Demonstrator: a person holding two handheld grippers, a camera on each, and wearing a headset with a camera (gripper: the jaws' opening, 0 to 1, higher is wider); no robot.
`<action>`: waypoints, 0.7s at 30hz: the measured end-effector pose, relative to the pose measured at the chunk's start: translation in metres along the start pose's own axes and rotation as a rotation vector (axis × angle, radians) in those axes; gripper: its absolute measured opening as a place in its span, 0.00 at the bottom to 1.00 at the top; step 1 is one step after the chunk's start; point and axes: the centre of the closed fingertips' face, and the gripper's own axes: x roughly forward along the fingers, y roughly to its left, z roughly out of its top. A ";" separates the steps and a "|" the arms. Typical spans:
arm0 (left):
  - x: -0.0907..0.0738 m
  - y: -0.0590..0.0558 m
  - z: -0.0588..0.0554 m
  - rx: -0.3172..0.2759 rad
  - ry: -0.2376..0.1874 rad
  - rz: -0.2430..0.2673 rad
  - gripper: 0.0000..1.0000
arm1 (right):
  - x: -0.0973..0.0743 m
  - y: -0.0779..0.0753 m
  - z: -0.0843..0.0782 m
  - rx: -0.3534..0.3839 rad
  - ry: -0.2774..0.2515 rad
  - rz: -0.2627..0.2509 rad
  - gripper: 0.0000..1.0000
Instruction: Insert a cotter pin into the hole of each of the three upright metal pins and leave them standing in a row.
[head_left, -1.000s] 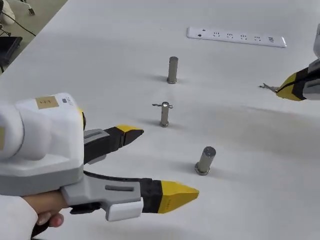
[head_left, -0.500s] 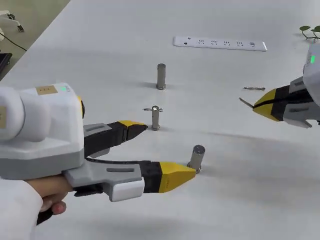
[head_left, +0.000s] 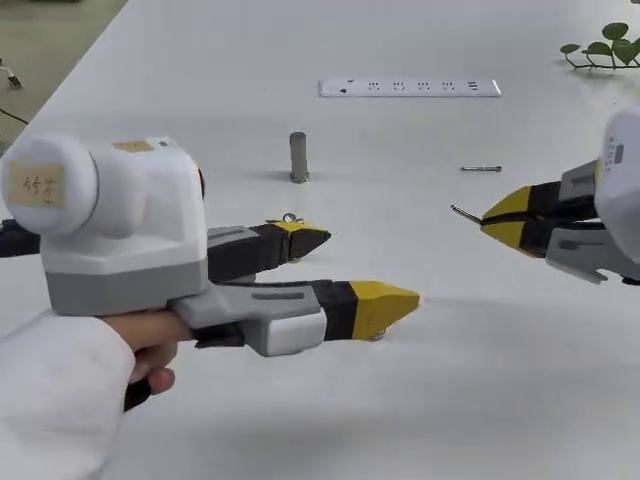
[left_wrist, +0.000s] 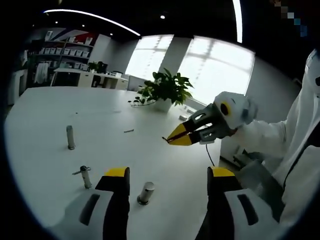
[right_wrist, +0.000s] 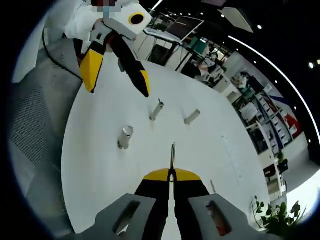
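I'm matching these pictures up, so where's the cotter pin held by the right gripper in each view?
Head view: cotter pin, right of centre, sticking from the right gripper.
Left gripper view: near centre.
Right gripper view: low centre, between its tips.
Shared landmark: the far bare metal pin.

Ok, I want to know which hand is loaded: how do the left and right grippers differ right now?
The left gripper is wide open and holds nothing; the right gripper is shut on a cotter pin. The left gripper hangs close by the nearest metal pin; the right gripper is off to the side of it. Both have yellow tips and are off the table.
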 end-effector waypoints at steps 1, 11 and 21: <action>0.002 -0.001 0.003 -0.007 -0.004 -0.005 0.57 | -0.002 0.002 0.004 -0.006 -0.008 -0.002 0.00; 0.020 -0.004 0.019 -0.092 -0.018 -0.049 0.37 | -0.008 0.012 0.025 -0.074 -0.050 -0.019 0.00; 0.028 -0.003 0.015 -0.131 0.004 -0.052 0.23 | -0.009 0.017 0.037 -0.107 -0.069 -0.018 0.00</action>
